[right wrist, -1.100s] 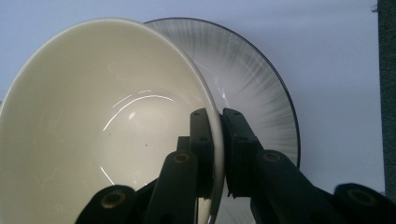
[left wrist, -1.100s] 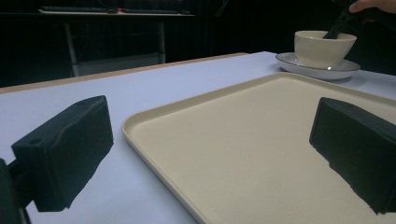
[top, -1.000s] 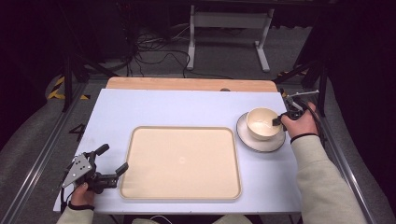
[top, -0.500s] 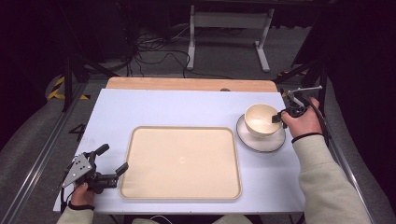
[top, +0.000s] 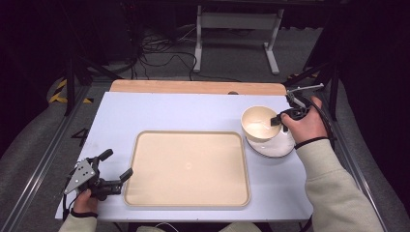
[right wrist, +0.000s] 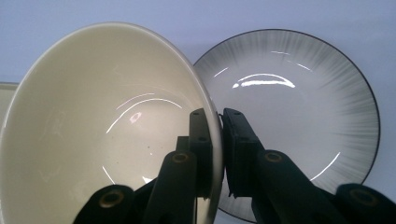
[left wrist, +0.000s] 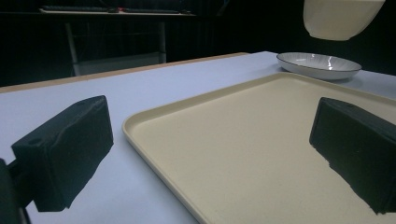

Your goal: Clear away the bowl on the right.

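Cream bowl (right wrist: 107,126): rim pinched by right gripper (right wrist: 215,154), one jaw inside, one outside.
Change: a second ago it sat on the plate (right wrist: 299,107); now lifted clear, hanging above it, tilted.
Meaning: pick done, carry comes next, likely to the tray (top: 187,166).
Left gripper (top: 116,166): jaws apart, idle at tray's left edge.
Table (top: 159,111): otherwise bare.

Beige tray (top: 187,167) flat on pale desk (top: 164,113), near front edge. Wooden strip (top: 193,87) along far edge. Cables (top: 159,50) on floor beyond.
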